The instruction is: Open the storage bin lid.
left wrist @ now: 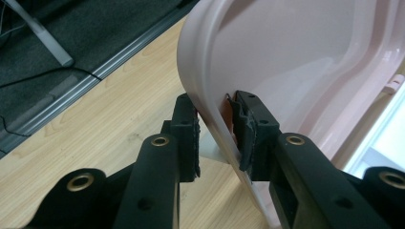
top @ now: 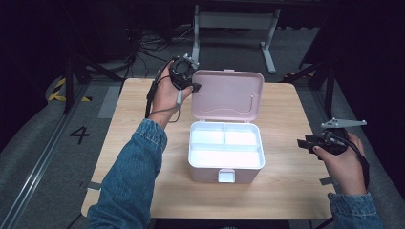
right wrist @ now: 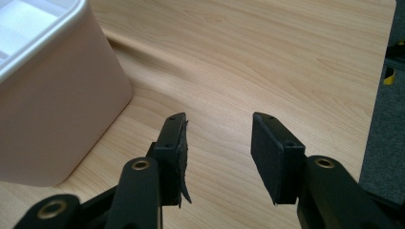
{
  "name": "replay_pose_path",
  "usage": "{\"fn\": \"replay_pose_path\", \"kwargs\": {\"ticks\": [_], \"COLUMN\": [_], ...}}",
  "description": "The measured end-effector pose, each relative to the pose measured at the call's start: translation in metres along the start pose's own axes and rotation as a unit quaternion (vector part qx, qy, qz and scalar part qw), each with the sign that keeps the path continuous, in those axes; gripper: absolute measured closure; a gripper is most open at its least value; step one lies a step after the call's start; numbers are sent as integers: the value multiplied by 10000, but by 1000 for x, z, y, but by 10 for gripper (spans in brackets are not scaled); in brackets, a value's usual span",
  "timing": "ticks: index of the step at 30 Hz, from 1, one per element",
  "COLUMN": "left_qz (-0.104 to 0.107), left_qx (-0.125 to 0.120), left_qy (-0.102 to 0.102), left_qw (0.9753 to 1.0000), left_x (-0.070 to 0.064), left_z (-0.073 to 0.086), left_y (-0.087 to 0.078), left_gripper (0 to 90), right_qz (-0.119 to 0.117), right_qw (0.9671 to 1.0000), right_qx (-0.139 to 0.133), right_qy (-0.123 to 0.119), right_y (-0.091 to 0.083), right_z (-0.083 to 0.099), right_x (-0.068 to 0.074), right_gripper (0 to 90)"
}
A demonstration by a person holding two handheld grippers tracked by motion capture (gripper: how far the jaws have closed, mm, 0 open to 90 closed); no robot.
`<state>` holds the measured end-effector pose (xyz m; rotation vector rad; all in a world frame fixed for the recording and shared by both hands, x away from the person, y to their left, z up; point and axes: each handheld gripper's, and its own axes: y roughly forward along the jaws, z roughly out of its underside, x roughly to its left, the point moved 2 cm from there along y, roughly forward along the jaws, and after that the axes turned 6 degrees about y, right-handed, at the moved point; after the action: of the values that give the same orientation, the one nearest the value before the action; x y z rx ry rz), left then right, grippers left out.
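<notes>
A pale pink storage box (top: 205,174) sits open at the table's middle, its white inner tray split into three compartments with nothing in them. The lid (top: 229,95) stands upright behind it. My left gripper (top: 196,87) is at the lid's left edge. In the left gripper view the jaws (left wrist: 215,107) straddle the lid's rim (left wrist: 286,57), one pad on each face, shut on it. My right gripper (top: 302,142) hovers open over bare wood to the right of the box. In its own view the right gripper (right wrist: 218,119) holds nothing, and the box wall (right wrist: 52,109) is at the left.
The wooden table (top: 286,109) is bare around the box. Its right edge lies close to my right hand, with dark floor beyond. A white desk frame (top: 234,21) and cables stand on the floor behind the table.
</notes>
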<state>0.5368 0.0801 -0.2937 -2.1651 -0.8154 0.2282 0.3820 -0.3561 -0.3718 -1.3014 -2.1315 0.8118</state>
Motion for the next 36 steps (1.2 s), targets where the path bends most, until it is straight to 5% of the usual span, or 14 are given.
{"fn": "replay_pose_path", "kwargs": {"ticks": [36], "left_qz": [135], "left_qx": [635], "left_qy": [-471], "left_qw": [9968], "left_x": [24], "left_z": [13], "left_y": [55], "left_gripper": [665], "right_qz": [-167], "right_qw": [9993], "right_qx": [-265], "right_qy": [215], "right_y": [1], "right_z": [-2], "right_x": [-6], "right_gripper": [561]}}
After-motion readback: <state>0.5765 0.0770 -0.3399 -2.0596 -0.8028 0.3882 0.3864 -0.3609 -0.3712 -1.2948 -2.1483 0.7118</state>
